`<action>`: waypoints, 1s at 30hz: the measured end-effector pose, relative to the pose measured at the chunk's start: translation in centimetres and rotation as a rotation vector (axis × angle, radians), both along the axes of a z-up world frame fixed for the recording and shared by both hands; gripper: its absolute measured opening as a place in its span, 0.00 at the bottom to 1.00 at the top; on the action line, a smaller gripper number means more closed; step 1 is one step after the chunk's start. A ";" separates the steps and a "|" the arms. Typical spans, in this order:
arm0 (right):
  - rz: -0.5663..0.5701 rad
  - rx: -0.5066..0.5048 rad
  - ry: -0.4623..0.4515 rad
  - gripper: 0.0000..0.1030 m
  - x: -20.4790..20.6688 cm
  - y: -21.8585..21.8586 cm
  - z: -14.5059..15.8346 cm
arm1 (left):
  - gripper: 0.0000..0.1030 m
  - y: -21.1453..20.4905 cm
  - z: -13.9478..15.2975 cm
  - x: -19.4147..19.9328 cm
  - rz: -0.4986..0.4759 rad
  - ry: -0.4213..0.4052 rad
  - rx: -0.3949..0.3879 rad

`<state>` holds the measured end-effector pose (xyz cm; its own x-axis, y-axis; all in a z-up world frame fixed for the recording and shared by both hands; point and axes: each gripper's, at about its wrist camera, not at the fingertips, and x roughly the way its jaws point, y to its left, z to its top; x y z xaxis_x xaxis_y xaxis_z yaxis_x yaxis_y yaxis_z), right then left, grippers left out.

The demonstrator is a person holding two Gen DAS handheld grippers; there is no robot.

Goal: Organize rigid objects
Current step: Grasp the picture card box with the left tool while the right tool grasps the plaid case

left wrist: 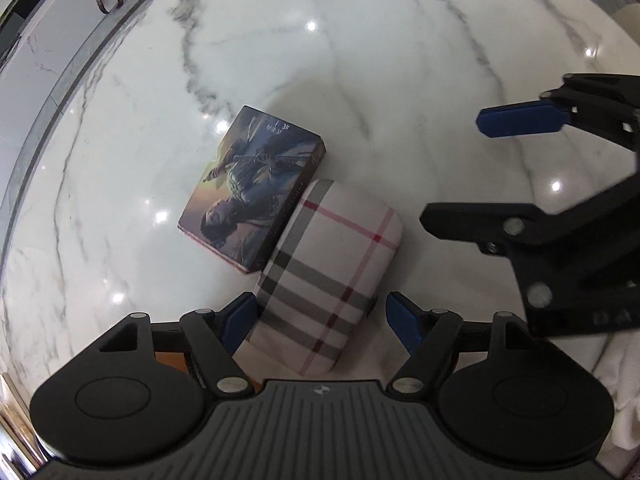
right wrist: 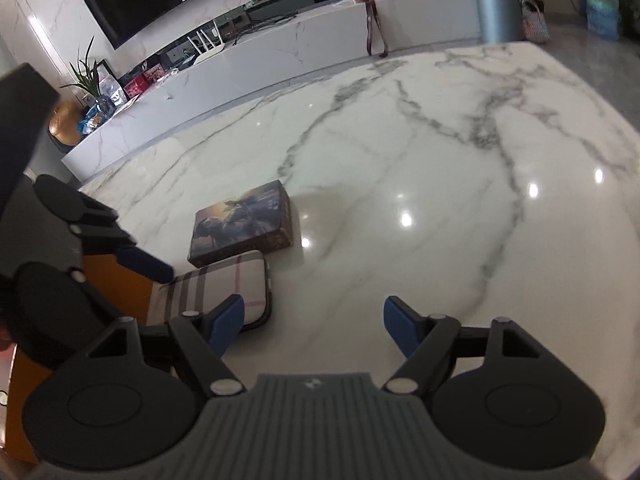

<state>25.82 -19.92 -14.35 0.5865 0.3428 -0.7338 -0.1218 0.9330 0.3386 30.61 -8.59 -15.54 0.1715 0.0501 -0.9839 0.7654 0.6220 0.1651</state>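
From the left wrist: the left gripper points down over the checked case, jaws spread wide, a blue finger either side of the case's near end; neither pad looks pressed in, so nothing is held. The picture box lies just ahead of the fingers, its long edge touching the case's far corner, both flat on the marble table. The right gripper hangs off to the right, spread and empty.

From the right wrist: the right gripper stands wide over bare marble; the case sits by its left finger, the box ahead and left. The case looks a stiff, smooth shell with rounded corners, probably light and likely to slip; best squeezed across its narrow width, mid-length. The box looks rigid and square-edged; its long flat sides offer the surer hold.
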 end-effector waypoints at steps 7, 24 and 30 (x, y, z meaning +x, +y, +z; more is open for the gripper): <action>-0.039 0.036 0.029 0.75 0.4 -0.7 -0.3 | 0.89 0.2 -0.6 1.2 0.049 0.022 -0.011; -0.088 0.046 0.058 0.66 0.7 -1.7 -0.3 | 0.82 1.4 0.3 -1.3 0.364 0.084 -0.195; -0.108 0.036 0.057 0.66 0.7 -2.2 -0.3 | 0.84 1.7 1.2 -1.3 0.349 0.081 -0.221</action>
<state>26.55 -22.08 -14.65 0.5787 0.3067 -0.7557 -0.0011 0.9269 0.3754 29.36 -6.90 -14.30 0.1030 -0.1226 -0.9871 0.5076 0.8599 -0.0539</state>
